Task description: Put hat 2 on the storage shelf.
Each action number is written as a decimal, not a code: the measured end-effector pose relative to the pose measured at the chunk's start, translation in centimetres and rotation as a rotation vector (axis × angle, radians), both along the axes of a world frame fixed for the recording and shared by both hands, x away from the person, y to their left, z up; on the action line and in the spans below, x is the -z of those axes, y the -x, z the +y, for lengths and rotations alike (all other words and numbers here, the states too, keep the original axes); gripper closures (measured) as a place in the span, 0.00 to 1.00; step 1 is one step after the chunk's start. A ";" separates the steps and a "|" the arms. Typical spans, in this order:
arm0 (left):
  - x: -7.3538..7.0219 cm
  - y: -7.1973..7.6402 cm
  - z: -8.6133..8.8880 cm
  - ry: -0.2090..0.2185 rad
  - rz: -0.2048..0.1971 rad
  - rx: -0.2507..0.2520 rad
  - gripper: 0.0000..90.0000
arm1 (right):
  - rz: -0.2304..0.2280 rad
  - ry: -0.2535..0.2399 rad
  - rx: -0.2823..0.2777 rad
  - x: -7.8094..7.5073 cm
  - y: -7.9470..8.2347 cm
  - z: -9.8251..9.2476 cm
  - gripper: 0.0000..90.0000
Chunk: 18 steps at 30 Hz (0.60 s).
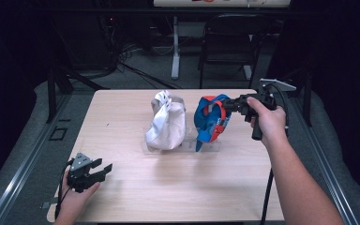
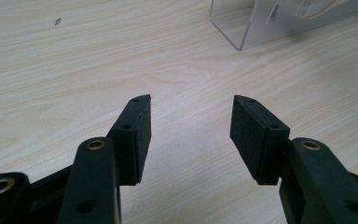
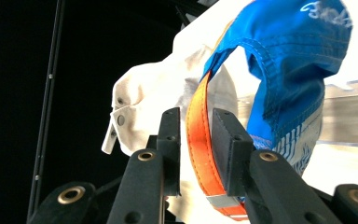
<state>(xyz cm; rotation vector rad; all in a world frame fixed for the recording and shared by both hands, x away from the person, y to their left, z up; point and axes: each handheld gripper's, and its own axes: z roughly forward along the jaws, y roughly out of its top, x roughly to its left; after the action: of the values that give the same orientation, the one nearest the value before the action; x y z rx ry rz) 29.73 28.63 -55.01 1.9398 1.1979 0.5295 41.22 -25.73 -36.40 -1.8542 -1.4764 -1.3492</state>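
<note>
The orange strap [image 3: 200,140] of the blue cap [image 1: 211,119] is flanked, unpinched, by the slightly parted right gripper [image 1: 228,105], reaching from the right.

- Pale wood worktop [image 1: 122,187]; dark floor and a black chair [image 1: 229,42] beyond its far edge.
- Blue cap [image 1: 206,123] with orange strap [image 1: 222,115] stands on a clear stand [image 1: 213,146] near worktop centre, right of a white cap [image 1: 166,124] just beside it.
- Right hand-held gripper [image 1: 228,104] reaches in from the right, level, its tips at the orange strap on the blue cap's back.
- Left hand-held gripper [image 1: 104,169] rests low on the worktop's near left corner, jaws apart, nothing between them, well apart from both caps.
- Right forearm crosses the worktop's right edge.
</note>
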 end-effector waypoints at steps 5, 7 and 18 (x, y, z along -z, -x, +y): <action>0.0 0.0 0.0 0.000 0.000 -0.002 0.54 | -0.021 0.011 0.007 -0.3 0.7 -1.0 0.78; 0.0 0.0 0.0 0.003 0.001 -0.003 0.54 | -0.040 0.014 0.010 -0.5 1.4 -1.5 0.76; 0.1 0.0 -0.1 -0.001 0.001 -0.003 0.53 | -0.140 0.141 0.027 0.5 4.2 -2.2 0.65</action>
<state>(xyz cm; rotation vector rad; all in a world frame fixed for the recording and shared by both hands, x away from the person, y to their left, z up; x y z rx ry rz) 29.72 28.53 -55.12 1.9397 1.2020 0.5308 37.06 -27.95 -36.89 -1.9049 -1.6607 -1.4481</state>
